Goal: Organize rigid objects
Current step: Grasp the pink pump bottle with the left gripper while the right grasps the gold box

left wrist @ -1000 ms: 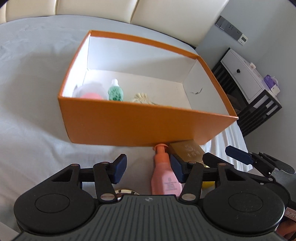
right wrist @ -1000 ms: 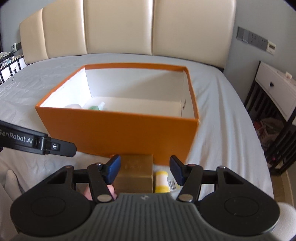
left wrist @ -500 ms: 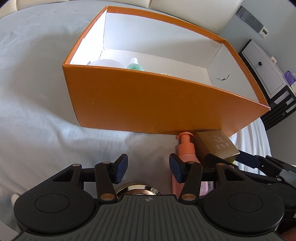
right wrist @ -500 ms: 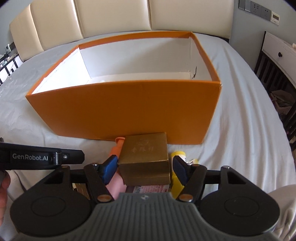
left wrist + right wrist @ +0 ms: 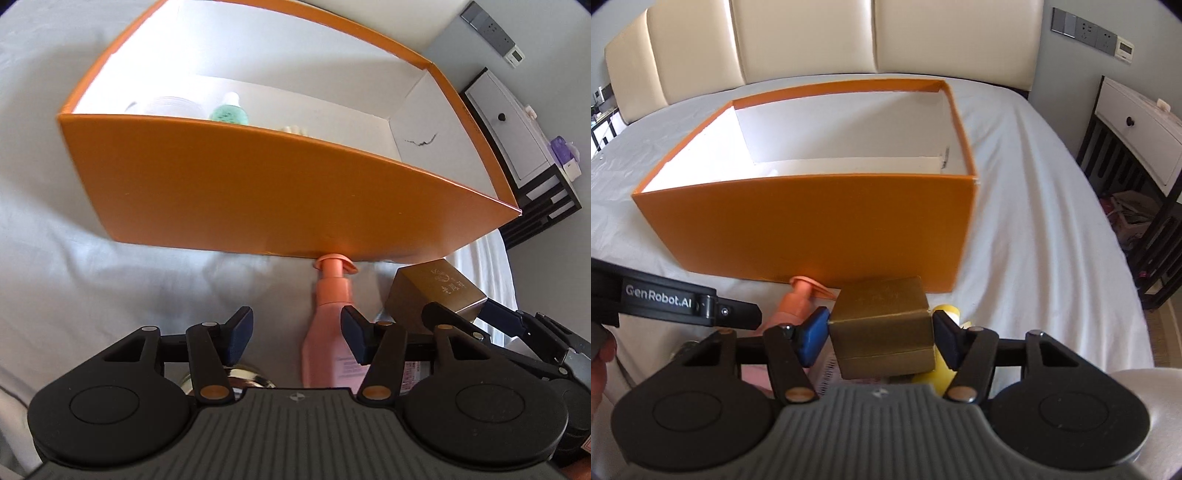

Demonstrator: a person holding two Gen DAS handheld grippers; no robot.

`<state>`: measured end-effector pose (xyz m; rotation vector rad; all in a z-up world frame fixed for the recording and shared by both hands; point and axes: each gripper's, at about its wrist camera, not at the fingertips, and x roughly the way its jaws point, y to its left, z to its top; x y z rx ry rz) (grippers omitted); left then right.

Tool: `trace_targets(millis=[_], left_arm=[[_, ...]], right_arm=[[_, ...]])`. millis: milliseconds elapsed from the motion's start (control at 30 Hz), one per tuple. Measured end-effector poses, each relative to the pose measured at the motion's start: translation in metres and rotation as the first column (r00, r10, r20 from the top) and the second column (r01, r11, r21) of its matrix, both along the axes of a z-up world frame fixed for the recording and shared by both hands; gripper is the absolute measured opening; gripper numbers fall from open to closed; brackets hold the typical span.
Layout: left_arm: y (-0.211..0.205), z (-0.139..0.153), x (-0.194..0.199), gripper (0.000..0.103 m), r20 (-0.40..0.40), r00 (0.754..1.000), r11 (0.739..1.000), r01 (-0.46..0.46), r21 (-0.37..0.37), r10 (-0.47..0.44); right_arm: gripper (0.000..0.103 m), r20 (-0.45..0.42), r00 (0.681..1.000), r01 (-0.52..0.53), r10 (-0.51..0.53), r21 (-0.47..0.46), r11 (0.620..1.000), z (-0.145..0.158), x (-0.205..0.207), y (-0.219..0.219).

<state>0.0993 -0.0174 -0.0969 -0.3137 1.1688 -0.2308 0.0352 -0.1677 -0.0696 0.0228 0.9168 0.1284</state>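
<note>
So at this point I was mid-pickup on the gold box (image 5: 882, 328). My right tool (image 5: 881, 334) had it clamped, both blue pads pressed against its sides, and it looked tipped up off the bed (image 5: 1034, 229) a bit, just in front of the orange box (image 5: 812, 229). I'd call that step grab done, drop-off not yet done. Next move, as I read it, needed a lift high enough to clear the near wall of the orange box, then forward and down inside. That wall stood right in the way, so clipping it was the risk.

My left tool (image 5: 295, 338) was holding nothing. Its jaws had just been opening a little, with only bedsheet between them. The pink pump bottle (image 5: 328, 332) lay just off its right finger, nozzle end touching the orange box's base, so that looked like its next target. It'd have to shift right to straddle it.

The gold box itself was a small shiny cardboard cube with a lid seam and some embossed characters on top, rigid enough for a firm pinch. A yellow bottle (image 5: 942, 369) lay behind it, mostly hidden. A green-capped bottle (image 5: 227, 110) already sat inside.
</note>
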Motion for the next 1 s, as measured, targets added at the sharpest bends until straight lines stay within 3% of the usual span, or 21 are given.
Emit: trace_targets(millis=[133,267,400,567,633,700,1000], left_arm=[[-0.011,-0.007,0.013,0.070,-0.053,0.999,1.000,0.000,-0.015,-0.001],[-0.019,-0.017,0.025,0.071,-0.100,0.995,0.999,-0.002,-0.035,-0.001],[-0.029,-0.025,0.033,0.070,-0.116,0.993,1.000,0.008,-0.003,-0.009],[-0.038,-0.027,0.035,0.060,-0.082,0.996,0.999,0.026,0.040,-0.022],[-0.042,-0.027,0.033,0.051,-0.054,0.998,0.997,0.039,0.069,-0.035],[-0.043,-0.026,0.031,0.036,-0.034,0.999,0.997,0.038,0.073,-0.036],[-0.017,-0.023,0.013,0.033,-0.008,0.998,0.997,-0.065,-0.038,0.065]], right_arm=[[0.060,-0.059,0.996,0.070,-0.064,0.114,0.991,-0.009,0.005,-0.018],[0.060,-0.034,0.998,0.049,-0.046,0.096,0.994,-0.010,0.004,-0.013],[0.060,-0.018,0.999,0.034,-0.032,0.090,0.995,-0.011,0.004,-0.010],[0.061,-0.009,1.000,0.023,-0.022,0.072,0.997,-0.012,0.004,-0.006],[0.060,-0.006,1.000,0.011,-0.011,0.042,0.999,-0.013,0.004,-0.002],[0.060,0.002,1.000,0.003,-0.003,0.031,1.000,-0.013,0.003,0.000],[0.060,0.006,1.000,0.024,-0.025,0.066,0.998,-0.011,0.000,-0.005]])
